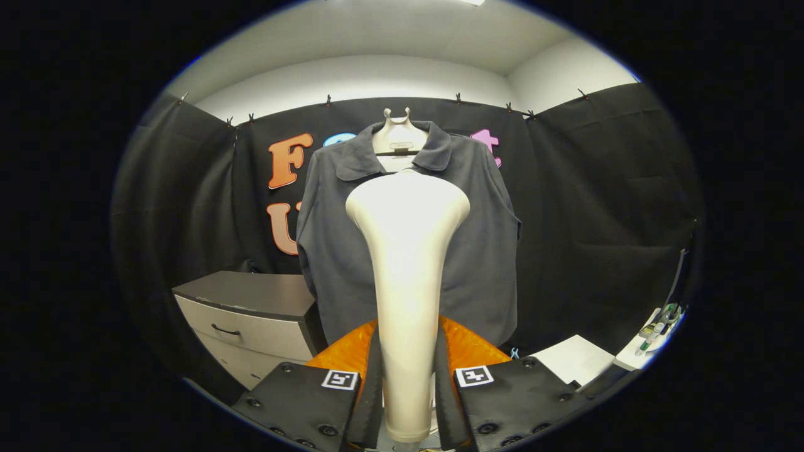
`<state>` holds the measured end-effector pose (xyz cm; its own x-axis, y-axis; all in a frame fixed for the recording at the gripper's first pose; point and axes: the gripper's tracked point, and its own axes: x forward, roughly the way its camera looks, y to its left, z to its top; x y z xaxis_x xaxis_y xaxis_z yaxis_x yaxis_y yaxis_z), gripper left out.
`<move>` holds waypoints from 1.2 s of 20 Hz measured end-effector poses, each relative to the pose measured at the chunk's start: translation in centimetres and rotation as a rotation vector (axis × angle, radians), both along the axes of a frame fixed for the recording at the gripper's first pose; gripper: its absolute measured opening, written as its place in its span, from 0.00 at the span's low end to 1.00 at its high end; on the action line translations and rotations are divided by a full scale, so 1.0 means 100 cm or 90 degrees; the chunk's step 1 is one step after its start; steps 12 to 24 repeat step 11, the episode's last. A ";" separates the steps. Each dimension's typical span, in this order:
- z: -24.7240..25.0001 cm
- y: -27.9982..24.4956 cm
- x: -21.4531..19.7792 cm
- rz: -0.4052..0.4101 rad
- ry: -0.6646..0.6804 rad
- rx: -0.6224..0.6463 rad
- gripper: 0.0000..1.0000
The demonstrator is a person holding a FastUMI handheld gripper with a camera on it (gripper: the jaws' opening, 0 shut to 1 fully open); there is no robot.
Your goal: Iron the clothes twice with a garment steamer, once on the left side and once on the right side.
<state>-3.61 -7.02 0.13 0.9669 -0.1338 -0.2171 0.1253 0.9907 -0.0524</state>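
A cream-white garment steamer (pixel 407 276) stands upright between my fingers, its handle pinched from both sides and its wide head rising in front of the shirt. My gripper (pixel 408 376) is shut on that handle. Beyond the steamer head hangs a dark grey collared shirt (pixel 483 251) on a pale hanger (pixel 397 135), spread flat against the black cloth wall. The steamer head sits before the middle of the shirt's chest and hides the placket; I cannot tell if it touches the fabric.
A grey drawer cabinet (pixel 251 314) with a dark handle stands low to the left of the shirt. To the right of the fingers lies a white board (pixel 575 358), and further right a white shelf (pixel 647 345) with small items.
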 end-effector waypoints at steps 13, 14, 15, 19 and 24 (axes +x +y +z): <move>-0.001 0.011 -0.003 -0.003 0.001 0.015 0.43; -0.001 0.011 -0.003 -0.003 0.001 0.015 0.43; -0.001 0.011 -0.003 -0.003 0.001 0.015 0.43; -0.001 0.011 -0.003 -0.003 0.001 0.015 0.43; -0.001 0.011 -0.003 -0.003 0.001 0.015 0.43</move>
